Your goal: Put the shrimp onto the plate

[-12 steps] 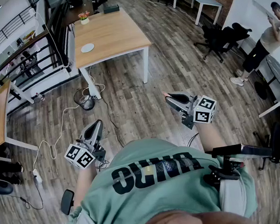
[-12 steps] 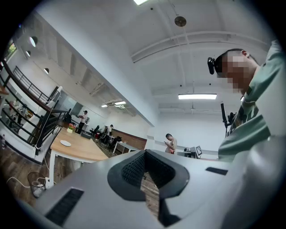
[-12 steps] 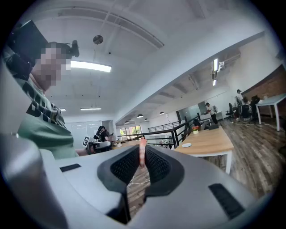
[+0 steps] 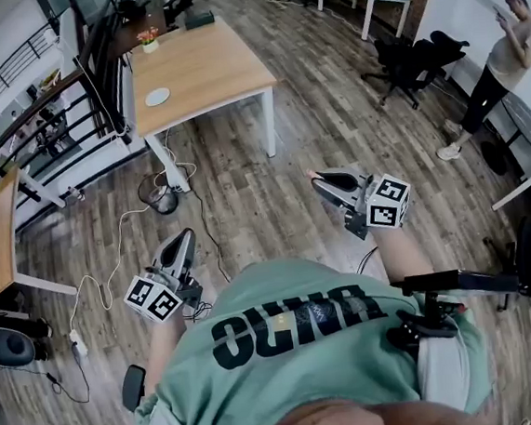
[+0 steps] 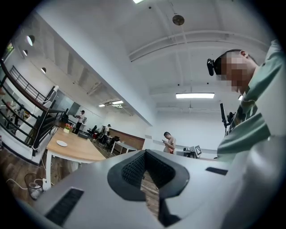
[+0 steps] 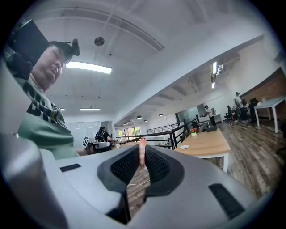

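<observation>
So, right gripper: jaws narrow, pinched on a thin pink shrimp that stands upright between the pads, its top poking above them.
Right gripper pose: held about level in front of the wearer's green shirt, over bare floor.
Shrimp location: in the right gripper's jaws, in the air, well apart from the plate.
Left gripper: jaws closed on each other, nothing between them; low at the wearer's left side.
Plate: small, white, lying on the wooden table near its left edge in the head view.
Table: beyond both grippers, white legs, flower pot at the far end.
Floor: wood planks; dark bin and white cable by the near table leg.
Bystander: standing at the right edge of the head view, well apart from the table.
</observation>
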`<state>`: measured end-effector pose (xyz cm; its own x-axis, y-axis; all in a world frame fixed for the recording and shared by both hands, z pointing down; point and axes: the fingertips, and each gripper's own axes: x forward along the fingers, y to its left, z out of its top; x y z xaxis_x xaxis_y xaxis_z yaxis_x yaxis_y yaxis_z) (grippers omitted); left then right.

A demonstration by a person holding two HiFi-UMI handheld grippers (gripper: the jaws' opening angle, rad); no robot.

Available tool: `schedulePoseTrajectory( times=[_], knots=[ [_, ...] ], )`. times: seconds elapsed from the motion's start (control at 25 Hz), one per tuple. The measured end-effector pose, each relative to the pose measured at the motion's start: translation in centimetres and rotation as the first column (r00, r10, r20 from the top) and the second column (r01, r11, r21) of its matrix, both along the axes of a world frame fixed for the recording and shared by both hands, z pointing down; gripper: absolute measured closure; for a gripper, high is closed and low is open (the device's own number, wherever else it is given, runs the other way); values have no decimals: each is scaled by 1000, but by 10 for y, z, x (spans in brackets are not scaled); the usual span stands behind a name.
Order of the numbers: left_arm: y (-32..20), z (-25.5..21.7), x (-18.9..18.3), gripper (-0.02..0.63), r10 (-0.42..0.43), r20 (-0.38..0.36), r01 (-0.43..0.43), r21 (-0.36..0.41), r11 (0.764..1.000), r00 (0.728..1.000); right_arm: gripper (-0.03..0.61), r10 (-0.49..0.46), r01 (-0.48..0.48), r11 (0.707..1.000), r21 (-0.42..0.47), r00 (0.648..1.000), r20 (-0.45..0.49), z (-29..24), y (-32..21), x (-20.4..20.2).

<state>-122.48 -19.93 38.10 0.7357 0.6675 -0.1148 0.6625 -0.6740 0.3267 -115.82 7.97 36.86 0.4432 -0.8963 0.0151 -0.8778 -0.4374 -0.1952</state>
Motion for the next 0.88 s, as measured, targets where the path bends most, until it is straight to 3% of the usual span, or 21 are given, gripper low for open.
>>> schedulePoseTrajectory(
  times=[0.36, 0.6, 0.88],
  knots=[
    [12, 3, 0, 614, 20, -5, -20, 8, 1000, 1000, 532, -1, 1, 1000, -1, 1000, -20, 6, 9, -4],
    [29, 2, 5, 614, 38, -6, -38, 7, 999, 999, 532, -3, -2, 996, 89, 998, 56, 4, 27, 0],
    [50, -1, 15, 614, 61, -8, -61, 5, 998, 998, 532, 21, -26, 996, 82, 998, 56, 11, 52, 3]
  ],
)
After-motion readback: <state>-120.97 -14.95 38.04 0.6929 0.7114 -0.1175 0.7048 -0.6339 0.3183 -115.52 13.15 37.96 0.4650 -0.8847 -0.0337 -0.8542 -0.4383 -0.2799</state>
